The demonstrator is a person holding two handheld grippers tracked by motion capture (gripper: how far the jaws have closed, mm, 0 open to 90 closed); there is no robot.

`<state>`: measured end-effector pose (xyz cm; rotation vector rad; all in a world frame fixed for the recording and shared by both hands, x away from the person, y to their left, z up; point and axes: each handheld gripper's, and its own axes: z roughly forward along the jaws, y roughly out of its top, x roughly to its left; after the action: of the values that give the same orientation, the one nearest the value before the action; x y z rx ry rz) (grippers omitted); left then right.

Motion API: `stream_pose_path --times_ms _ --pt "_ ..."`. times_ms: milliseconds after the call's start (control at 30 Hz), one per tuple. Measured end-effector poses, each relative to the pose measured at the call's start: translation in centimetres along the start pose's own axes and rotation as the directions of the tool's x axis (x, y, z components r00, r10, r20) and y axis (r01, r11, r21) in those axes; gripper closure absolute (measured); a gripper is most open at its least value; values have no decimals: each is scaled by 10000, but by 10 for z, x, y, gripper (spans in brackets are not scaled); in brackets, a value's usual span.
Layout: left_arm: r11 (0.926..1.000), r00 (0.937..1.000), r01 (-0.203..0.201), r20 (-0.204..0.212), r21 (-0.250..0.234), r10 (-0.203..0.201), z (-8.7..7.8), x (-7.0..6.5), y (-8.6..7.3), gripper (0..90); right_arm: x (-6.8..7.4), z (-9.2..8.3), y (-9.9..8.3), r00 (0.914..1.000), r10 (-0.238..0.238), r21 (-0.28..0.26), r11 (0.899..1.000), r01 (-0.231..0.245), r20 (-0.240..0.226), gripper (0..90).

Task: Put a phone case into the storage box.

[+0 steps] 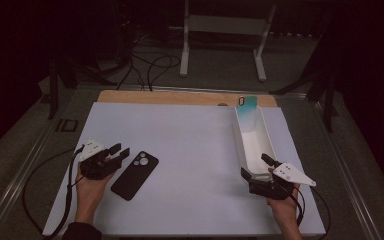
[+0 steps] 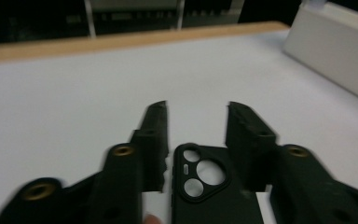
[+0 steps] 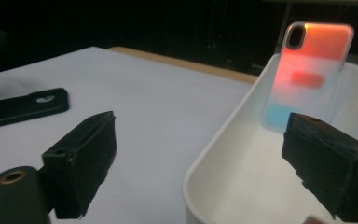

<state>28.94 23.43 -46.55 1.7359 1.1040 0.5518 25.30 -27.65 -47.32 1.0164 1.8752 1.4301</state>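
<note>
- Nearest the high view's camera, two forearms come in from the bottom edge, each hand holding a black two-jaw tool over a white table (image 1: 190, 150).
- Left gripper (image 1: 122, 151) sits at the left of the table, its jaws pointing toward a black phone case (image 1: 135, 175) that lies flat just beside them.
- From the left gripper view, the black phone case (image 2: 212, 191) lies below and between the two jaws with its camera cut-out toward the tips; the jaws stand partly apart and their pads do not press on it.
- Left gripper (image 2: 196, 112) holds nothing.
- Right gripper (image 1: 255, 165) is at the near end of a long white tray (image 1: 240, 145) on the right side of the table.
- Seen in the right gripper view, the right gripper (image 3: 205, 149) has its jaws set wide, one outside the tray's wall over the table and one over the tray's inside, so they straddle the rim of the white tray (image 3: 200, 172); whether a pad touches the wall cannot be told.
- At the tray's far end a translucent phone case (image 3: 314, 70) leans upright against the end wall, glowing orange at the top and pale blue at the bottom.
- High view shows that translucent phone case (image 1: 248, 106) as teal, standing well apart from the black one.
- Behind the white sheet a strip of wooden tabletop (image 1: 170, 97) runs along the far edge.
</note>
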Motion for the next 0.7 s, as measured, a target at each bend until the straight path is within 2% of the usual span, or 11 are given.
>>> stream_pose_path --times_ms 33,67,100,200,267,333,433,533,700 --pt "9996 9997 -88 -238 -282 82 -7 -1 -2 534 0 0 0 10000 5 36 10000 -5 -7 96" --pt "9993 9993 -164 -354 -345 152 -10 -2 -4 377 1 0 1 9999 70 107 9999 -69 -88 96" --pt "9987 9987 -275 -449 -420 256 -13 -2 -7 344 1 0 1 9999 78 128 9999 -76 -147 95" --pt "9984 9978 -290 -615 -492 259 -21 -4 -14 149 2 -1 3 9993 176 79 9998 -174 -323 91" --pt "9982 9983 -337 -497 -502 312 -27 -4 -18 117 2 -1 3 9990 154 22 9999 -153 -420 85" --pt "9988 9977 -334 -597 -369 312 -32 -6 -21 99 3 -1 3 9991 86 14 10000 -85 -419 85" --pt "9983 9975 -517 -487 -262 504 -41 -7 -29 44 3 -1 3 9991 -33 0 10000 33 -428 85" --pt "9974 9971 -550 -548 -473 524 -49 -8 -33 7 4 -1 2 9986 -83 37 10000 85 -526 85" --pt "9950 9967 -500 -682 -860 442 -61 -8 -38 4 5 -2 1 9982 -178 84 9998 183 -577 85"
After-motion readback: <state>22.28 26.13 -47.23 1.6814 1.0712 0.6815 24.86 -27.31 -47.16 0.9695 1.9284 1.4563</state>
